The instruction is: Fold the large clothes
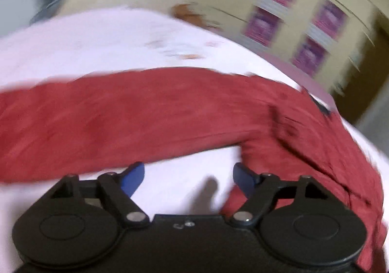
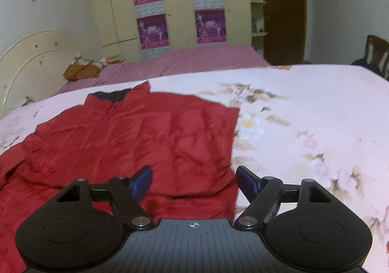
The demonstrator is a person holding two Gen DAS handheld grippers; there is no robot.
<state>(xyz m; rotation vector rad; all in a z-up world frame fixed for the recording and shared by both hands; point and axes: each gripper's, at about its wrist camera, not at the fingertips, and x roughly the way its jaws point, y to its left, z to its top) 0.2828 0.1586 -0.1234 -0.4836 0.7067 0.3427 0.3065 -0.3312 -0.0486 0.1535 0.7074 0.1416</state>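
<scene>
The left gripper (image 1: 188, 179) hovers with fingers spread wide, holding nothing, above the floral bedsheet (image 1: 97, 37) just near the red jacket's (image 1: 145, 107) outstretched sleeve. The right gripper (image 2: 194, 182) is equally wide and empty, over the jacket's near right corner.

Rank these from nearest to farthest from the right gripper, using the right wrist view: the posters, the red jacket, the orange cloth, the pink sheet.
1. Red jacket: just beyond the right gripper, centre-left.
2. Orange cloth: far left, by the headboard.
3. Pink sheet: behind the floral cover; too close to the cloth to call.
4. Posters: on the wardrobe at the back.
</scene>
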